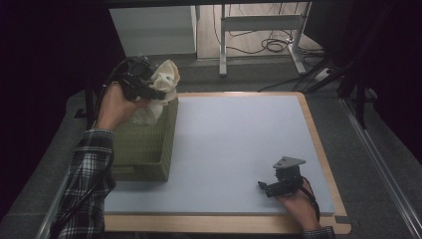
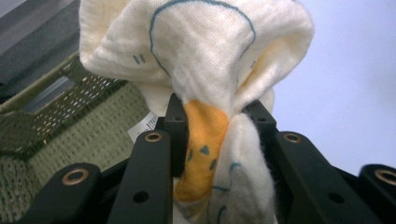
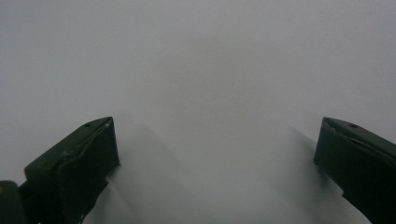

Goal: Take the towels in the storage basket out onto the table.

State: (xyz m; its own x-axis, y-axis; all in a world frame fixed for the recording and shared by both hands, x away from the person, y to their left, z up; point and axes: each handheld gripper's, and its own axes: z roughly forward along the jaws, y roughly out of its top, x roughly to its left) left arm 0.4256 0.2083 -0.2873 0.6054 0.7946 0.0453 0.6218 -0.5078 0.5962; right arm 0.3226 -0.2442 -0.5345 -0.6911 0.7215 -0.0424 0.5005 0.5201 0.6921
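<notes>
My left gripper (image 1: 158,93) is shut on a cream cloth (image 1: 160,89) printed with blue lines and an orange patch. It holds the cloth lifted above the far end of a green woven basket (image 1: 144,147) at the table's left. In the left gripper view the cloth (image 2: 205,56) bunches up between the two black jaws of the left gripper (image 2: 215,116), and the orange part hangs down between them. My right gripper (image 1: 263,187) rests near the table's front right, pointing left. In the right gripper view its jaws (image 3: 215,149) stand wide apart over bare grey surface with nothing between them.
The grey mat (image 1: 239,144) covers a wooden-edged table (image 1: 323,149). The basket's rim (image 2: 42,121) lies to the lower left of the held cloth. Beyond the table stand a white cabinet (image 1: 149,30), metal desk legs (image 1: 223,45) and cables (image 1: 271,45) on the floor.
</notes>
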